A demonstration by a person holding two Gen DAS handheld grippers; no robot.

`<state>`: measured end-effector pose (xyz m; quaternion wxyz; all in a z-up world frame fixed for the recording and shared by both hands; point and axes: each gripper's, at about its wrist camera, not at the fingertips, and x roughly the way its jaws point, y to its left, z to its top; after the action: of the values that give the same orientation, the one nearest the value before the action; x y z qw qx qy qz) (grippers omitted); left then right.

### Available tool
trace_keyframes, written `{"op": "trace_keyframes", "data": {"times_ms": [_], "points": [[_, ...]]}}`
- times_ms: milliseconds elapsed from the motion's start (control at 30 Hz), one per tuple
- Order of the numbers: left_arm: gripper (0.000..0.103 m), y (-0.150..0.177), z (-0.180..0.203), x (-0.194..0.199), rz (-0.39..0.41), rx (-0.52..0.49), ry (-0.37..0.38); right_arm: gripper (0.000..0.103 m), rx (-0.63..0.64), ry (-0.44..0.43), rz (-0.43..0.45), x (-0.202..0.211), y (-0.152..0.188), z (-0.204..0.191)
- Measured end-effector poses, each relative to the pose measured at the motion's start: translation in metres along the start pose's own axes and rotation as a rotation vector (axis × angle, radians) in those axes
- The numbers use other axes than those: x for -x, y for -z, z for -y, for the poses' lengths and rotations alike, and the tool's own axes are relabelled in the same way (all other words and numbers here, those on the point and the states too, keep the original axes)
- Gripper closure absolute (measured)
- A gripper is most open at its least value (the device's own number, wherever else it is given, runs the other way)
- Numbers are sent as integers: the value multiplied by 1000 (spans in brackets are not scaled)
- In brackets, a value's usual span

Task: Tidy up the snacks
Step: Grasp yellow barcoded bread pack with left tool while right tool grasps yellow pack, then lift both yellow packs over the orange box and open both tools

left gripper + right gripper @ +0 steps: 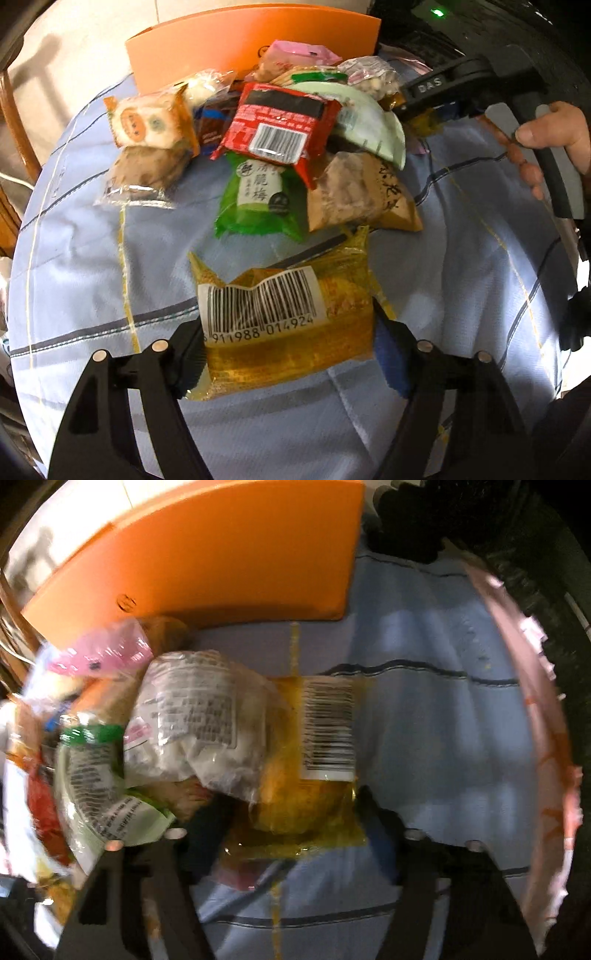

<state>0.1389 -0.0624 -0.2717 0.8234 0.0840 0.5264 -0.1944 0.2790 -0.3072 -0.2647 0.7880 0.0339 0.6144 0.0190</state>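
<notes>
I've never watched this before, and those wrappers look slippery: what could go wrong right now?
1. The left tool pinches the yellow packet by its crinkly sides, so the packet may slip out when lifted.
2. The right tool straddles a second yellow packet lying against the white bag. Pulling it could drag the bag along or topple the pile.
</notes>
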Motion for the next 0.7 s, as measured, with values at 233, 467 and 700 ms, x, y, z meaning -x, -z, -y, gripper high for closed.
{"op": "trace_keyframes", "data": {"times_ms": [233, 467, 700], "points": [[28, 5, -9, 7, 3, 24, 4, 62, -7, -79, 93, 32, 11, 6], [28, 4, -16, 25, 46, 39, 21, 62, -52, -119, 175, 73, 45, 13], [28, -5, -21, 58, 124, 51, 30, 62, -12, -171, 251, 120, 68, 4]]}}
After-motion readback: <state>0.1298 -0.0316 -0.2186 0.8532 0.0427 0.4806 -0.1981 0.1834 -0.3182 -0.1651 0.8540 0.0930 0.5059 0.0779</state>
